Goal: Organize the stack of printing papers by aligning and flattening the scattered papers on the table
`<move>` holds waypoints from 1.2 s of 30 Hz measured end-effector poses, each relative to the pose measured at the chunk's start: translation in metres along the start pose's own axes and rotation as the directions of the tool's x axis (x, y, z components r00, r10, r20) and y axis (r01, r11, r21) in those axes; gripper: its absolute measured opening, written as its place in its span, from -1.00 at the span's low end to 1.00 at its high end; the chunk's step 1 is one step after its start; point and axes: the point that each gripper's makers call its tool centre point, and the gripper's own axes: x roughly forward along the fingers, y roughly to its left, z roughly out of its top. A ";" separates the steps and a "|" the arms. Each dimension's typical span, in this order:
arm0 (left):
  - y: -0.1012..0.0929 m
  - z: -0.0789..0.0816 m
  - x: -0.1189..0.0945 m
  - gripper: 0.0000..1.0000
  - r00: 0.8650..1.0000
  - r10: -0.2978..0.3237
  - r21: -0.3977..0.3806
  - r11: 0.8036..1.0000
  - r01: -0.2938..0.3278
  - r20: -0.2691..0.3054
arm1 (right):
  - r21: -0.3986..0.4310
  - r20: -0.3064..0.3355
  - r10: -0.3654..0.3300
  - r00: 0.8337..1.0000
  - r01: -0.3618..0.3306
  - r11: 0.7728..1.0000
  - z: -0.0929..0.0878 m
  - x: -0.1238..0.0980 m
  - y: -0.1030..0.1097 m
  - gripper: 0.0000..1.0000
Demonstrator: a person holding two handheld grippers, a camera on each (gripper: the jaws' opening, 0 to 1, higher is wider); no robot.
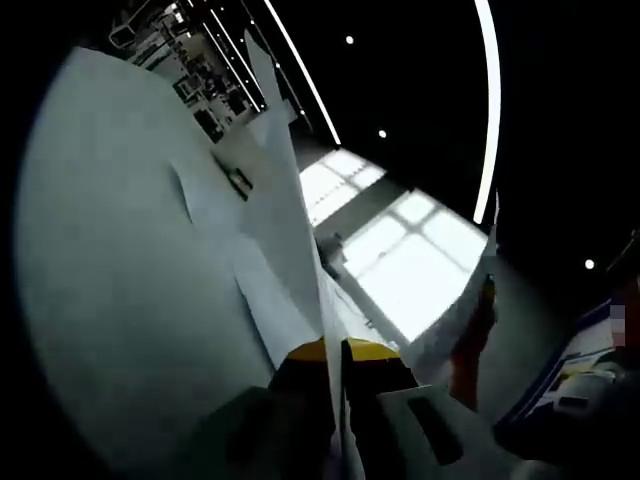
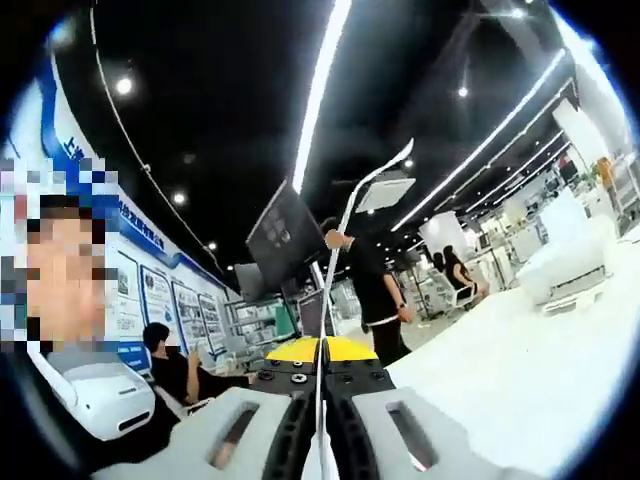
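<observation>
Between left jaws: left gripper [image 1: 335, 352] pinched tight on printing papers [image 1: 290, 215], yellow-tipped jaws pressed together on the sheet edges.
Left view, papers: lifted, standing edge-on up from the jaws, fanned a bit, corners uneven; one sheet [image 1: 462, 300] bends off to the right.
Left view, table: pale table [image 1: 110, 270] spreads across the left side, view heavily tilted.
Left view, background: bright windows [image 1: 405, 255], ceiling light strip [image 1: 490, 100], shelving [image 1: 195, 70] far off.
Right view, gripper: right gripper [image 2: 320, 352] jaws closed on the thin paper edge [image 2: 345, 230], which rises straight up from between them and curls over at the top.
Right view, table: white tabletop [image 2: 530, 370] on the right.
Right view, people: person in black [image 2: 370, 285] standing behind the paper; seated person [image 2: 165, 365] at left; two more seated [image 2: 455, 270] farther back.
Right view, room: dark monitor [image 2: 285, 235], blue-white wall posters [image 2: 150, 290], long ceiling lights [image 2: 325, 70].
</observation>
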 end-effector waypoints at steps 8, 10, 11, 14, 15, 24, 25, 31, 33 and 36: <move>0.002 0.001 -0.001 -0.88 1.000 -0.001 0.001 1.000 0.001 -0.002 | 0.069 -0.085 -0.042 0.996 0.048 0.996 -0.047 0.016 -0.041 -1.00; 0.001 0.001 -0.001 -0.88 1.000 -0.003 -0.001 1.000 0.003 -0.002 | 0.120 -0.118 -0.040 0.992 0.054 0.991 -0.062 0.020 -0.049 -1.00; 0.001 0.001 -0.001 -0.88 1.000 -0.003 -0.001 1.000 0.003 -0.002 | 0.140 -0.126 -0.036 0.991 0.054 0.989 -0.066 0.021 -0.052 -1.00; 0.000 0.001 -0.002 -0.88 1.000 -0.006 0.001 1.000 0.006 -0.003 | 0.184 -0.171 -0.041 0.984 0.072 0.980 -0.090 0.027 -0.066 -1.00; 0.000 0.001 -0.002 -0.88 1.000 -0.008 0.000 1.000 0.008 -0.003 | 0.196 -0.189 -0.052 0.981 0.090 0.977 -0.099 0.029 -0.074 -1.00; 0.000 0.004 -0.003 -0.88 1.000 -0.024 0.008 1.000 0.024 0.000 | 0.231 -0.291 -0.101 0.951 0.173 0.958 -0.138 0.034 -0.106 -1.00; 0.000 0.004 -0.003 -0.88 1.000 -0.026 0.011 1.000 0.026 -0.001 | 0.226 -0.303 -0.107 0.947 0.180 0.957 -0.141 0.034 -0.108 -1.00; -0.002 0.003 -0.003 -0.87 0.999 -0.036 0.026 0.999 0.036 -0.007 | 0.220 -0.355 -0.131 0.926 0.219 0.950 -0.156 0.037 -0.118 -1.00; -0.003 0.002 -0.002 -0.87 0.999 -0.038 0.029 0.999 0.039 -0.008 | 0.210 -0.369 -0.140 0.919 0.229 0.950 -0.159 0.038 -0.122 -1.00; -0.004 0.002 -0.002 -0.85 0.999 -0.045 0.027 0.999 0.045 -0.009 | 0.212 -0.381 -0.143 0.914 0.237 0.948 -0.161 0.038 -0.131 -1.00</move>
